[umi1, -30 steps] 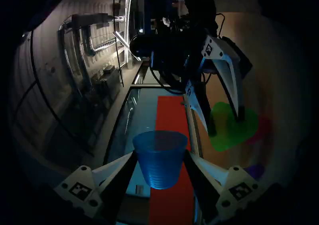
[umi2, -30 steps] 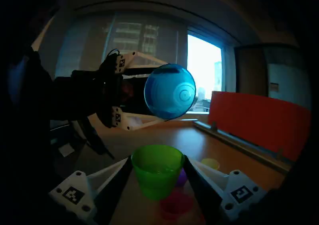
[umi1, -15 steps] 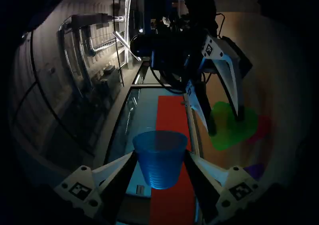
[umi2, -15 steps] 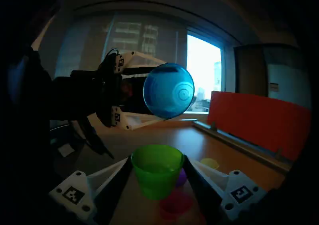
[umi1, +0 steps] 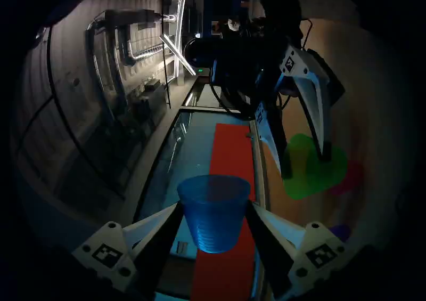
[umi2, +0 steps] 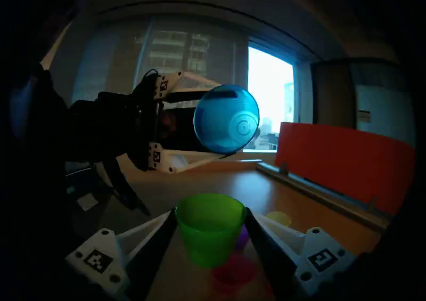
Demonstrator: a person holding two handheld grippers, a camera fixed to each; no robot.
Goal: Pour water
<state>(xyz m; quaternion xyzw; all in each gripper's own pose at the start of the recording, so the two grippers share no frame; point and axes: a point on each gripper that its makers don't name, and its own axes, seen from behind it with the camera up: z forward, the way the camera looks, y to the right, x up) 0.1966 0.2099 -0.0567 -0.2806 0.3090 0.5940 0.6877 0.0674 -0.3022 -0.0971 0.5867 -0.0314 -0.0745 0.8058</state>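
Just beyond the right gripper's (umi2: 210, 214) fingers (umi2: 144, 234): a magenta cup (umi2: 234, 271), purple cup (umi2: 243, 238) and yellow cup (umi2: 279, 217) on the tabletop (umi2: 234, 186); red partition panel (umi2: 346, 162) off right. Grips a green cup (umi2: 210, 234) between them, contents unclear. Clamps a blue cup (umi1: 214, 226), tipped sideways, between the left gripper's (umi1: 214, 210) fingers, above and ahead.

Wooden table (umi2: 277, 192): yellow cup (umi2: 280, 218), purple cup (umi2: 243, 238), red cup (umi2: 234, 273) on top, near each other; red partition (umi2: 346, 162) along table's edge

Dim room; bright window (umi2: 269, 98) behind wooden desk (umi2: 229, 186); red partition (umi2: 346, 162) along desk edge
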